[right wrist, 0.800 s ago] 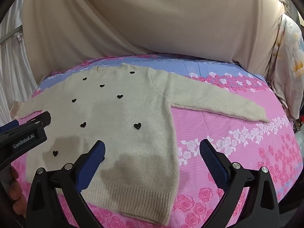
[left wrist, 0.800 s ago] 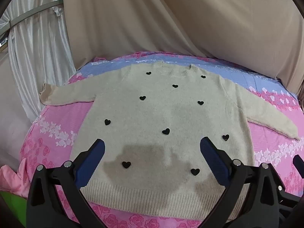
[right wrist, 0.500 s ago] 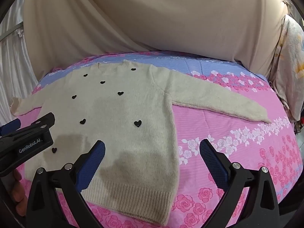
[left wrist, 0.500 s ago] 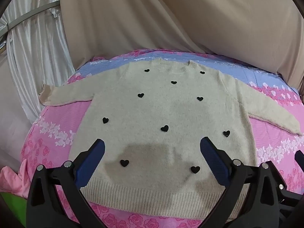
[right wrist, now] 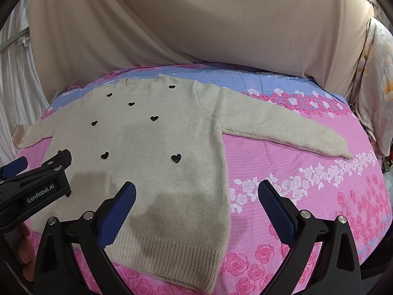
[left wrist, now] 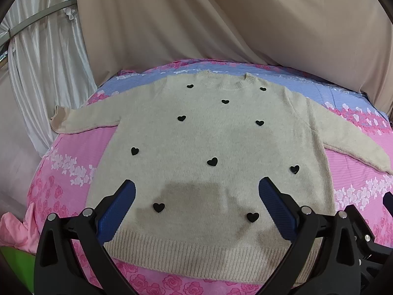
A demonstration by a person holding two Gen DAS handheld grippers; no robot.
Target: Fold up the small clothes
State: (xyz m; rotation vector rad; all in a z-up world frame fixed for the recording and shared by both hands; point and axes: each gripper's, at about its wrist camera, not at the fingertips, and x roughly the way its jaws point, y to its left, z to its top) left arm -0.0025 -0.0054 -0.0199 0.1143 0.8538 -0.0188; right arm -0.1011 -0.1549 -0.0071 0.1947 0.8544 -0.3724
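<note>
A cream knitted sweater with small black hearts (left wrist: 216, 142) lies flat, front up, on a pink flowered bedspread (left wrist: 71, 169), both sleeves spread out to the sides. It also shows in the right wrist view (right wrist: 157, 147), its right sleeve (right wrist: 282, 127) stretched across the bed. My left gripper (left wrist: 196, 209) is open and empty above the hem. My right gripper (right wrist: 196, 209) is open and empty above the sweater's lower right corner. The left gripper also shows at the left edge of the right wrist view (right wrist: 36, 184).
Beige drapes (left wrist: 221, 24) hang behind the bed and a white curtain (left wrist: 36, 61) at the left. A pink cloth (left wrist: 14, 228) lies at the bed's left edge. A flowered fabric (right wrist: 375, 86) hangs at the right.
Both grippers have drawn back and risen slightly, so the sweater sits a little further off in both views. The sweater has not moved and both grippers stay open.
</note>
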